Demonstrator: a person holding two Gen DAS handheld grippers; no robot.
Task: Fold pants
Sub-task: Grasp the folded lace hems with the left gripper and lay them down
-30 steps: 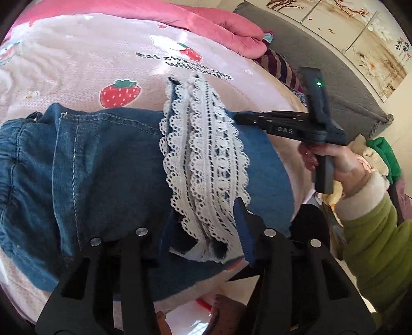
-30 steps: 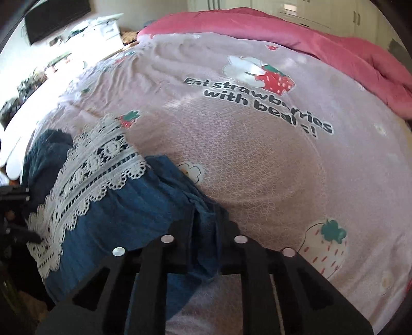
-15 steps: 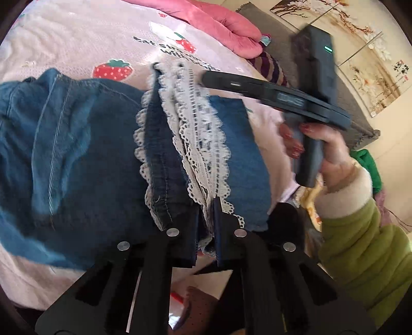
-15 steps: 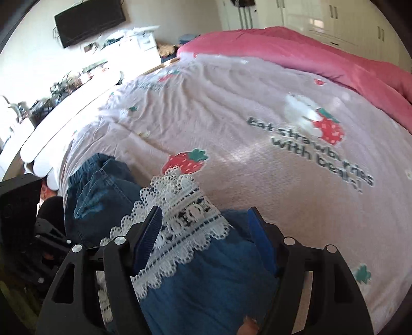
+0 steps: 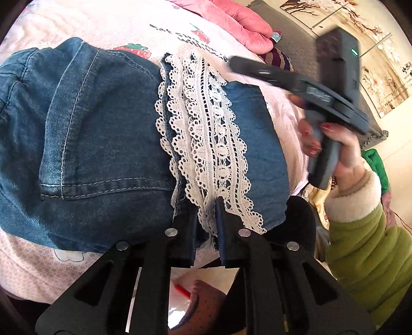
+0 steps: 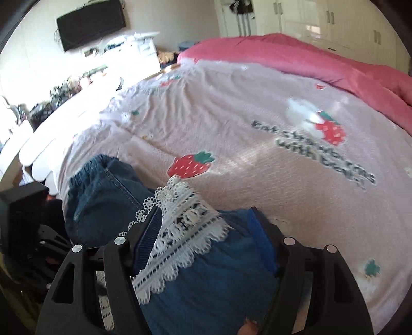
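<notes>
Blue denim pants [image 5: 103, 144] with white lace hems [image 5: 213, 144] lie folded at the near edge of the bed. My left gripper [image 5: 206, 206] is shut on the near end of the lace hem. In the right wrist view the pants [image 6: 206, 283] and lace hem [image 6: 185, 224] lie between and under the fingers of my right gripper [image 6: 206, 219], which is open and holds nothing. In the left wrist view the right gripper [image 5: 257, 67] hovers above the far end of the hem, held by a hand in a green sleeve.
The bed has a pink strawberry-print sheet [image 6: 257, 128] and a red-pink duvet [image 6: 309, 61] at its far side. A grey rug [image 5: 309, 51] lies beside the bed. Furniture and a wall television [image 6: 90, 23] stand beyond it.
My left gripper closed on the lace hem and stays shut on it. My right gripper let go of the denim, opened, and lifted above the hem's far end.
</notes>
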